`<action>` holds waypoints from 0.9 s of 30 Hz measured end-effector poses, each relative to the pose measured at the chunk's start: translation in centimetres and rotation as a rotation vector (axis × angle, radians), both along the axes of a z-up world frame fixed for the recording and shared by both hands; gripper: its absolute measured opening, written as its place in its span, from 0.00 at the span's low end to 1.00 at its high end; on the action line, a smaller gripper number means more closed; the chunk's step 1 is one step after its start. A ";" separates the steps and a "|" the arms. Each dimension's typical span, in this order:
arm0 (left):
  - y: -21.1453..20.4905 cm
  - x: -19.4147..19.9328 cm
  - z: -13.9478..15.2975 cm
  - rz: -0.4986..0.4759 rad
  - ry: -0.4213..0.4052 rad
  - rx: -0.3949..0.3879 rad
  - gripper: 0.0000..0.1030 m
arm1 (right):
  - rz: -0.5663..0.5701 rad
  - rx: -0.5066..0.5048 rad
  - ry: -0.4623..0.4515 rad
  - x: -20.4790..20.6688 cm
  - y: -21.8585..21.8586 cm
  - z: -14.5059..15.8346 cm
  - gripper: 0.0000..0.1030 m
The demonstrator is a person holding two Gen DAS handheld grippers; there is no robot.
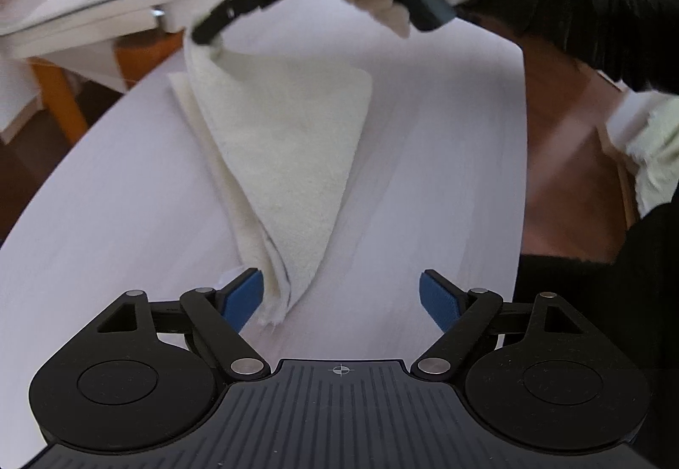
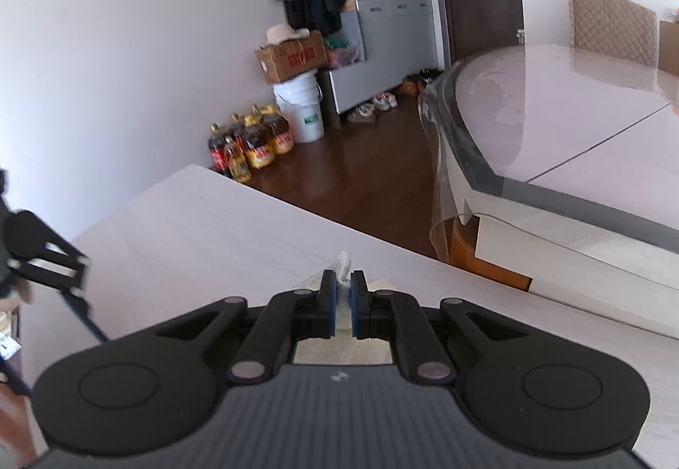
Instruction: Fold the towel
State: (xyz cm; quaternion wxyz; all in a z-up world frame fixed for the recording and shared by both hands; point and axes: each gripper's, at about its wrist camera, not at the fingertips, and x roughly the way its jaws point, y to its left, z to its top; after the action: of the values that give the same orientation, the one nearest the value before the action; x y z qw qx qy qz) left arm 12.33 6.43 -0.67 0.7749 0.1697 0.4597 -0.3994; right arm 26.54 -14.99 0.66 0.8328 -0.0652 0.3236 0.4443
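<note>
A cream towel [image 1: 280, 155] lies partly folded on the pale table [image 1: 424, 172], one corner lifted into a triangle. My left gripper [image 1: 339, 299] is open, its blue pads [image 1: 244, 299] on either side of the towel's near corner, the left pad touching it. My right gripper [image 1: 208, 36], seen from the left wrist, is shut on the towel's far corner and holds it above the table. In the right wrist view the right gripper [image 2: 343, 299] pinches a bit of towel [image 2: 343, 263] between its pads.
A glass-topped dining table [image 2: 551, 121] stands close beyond the work table, with an orange leg [image 2: 479, 256]. Oil bottles [image 2: 250, 146], a bucket and a cardboard box sit by the far wall. The table edge [image 1: 520, 172] runs near my body on the right.
</note>
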 end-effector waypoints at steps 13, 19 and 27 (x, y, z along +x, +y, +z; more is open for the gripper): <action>0.5 -2.6 1.1 0.083 -0.010 -0.105 0.83 | -0.096 -0.092 -0.050 0.2 0.2 -2.2 0.28; 0.1 -2.0 1.6 0.104 -0.039 -0.149 0.83 | -0.023 -0.017 -0.078 -2.9 -1.1 -0.2 0.27; -1.3 -0.5 0.7 0.120 -0.042 -0.140 0.84 | 0.102 -0.150 -0.053 -6.7 -1.7 -2.9 0.24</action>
State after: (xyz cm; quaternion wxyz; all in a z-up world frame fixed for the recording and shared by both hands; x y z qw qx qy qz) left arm 11.82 5.16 -0.02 0.8168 0.0957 0.4234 -0.3799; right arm 19.87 -16.71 -2.21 0.8103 -0.1556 0.3300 0.4587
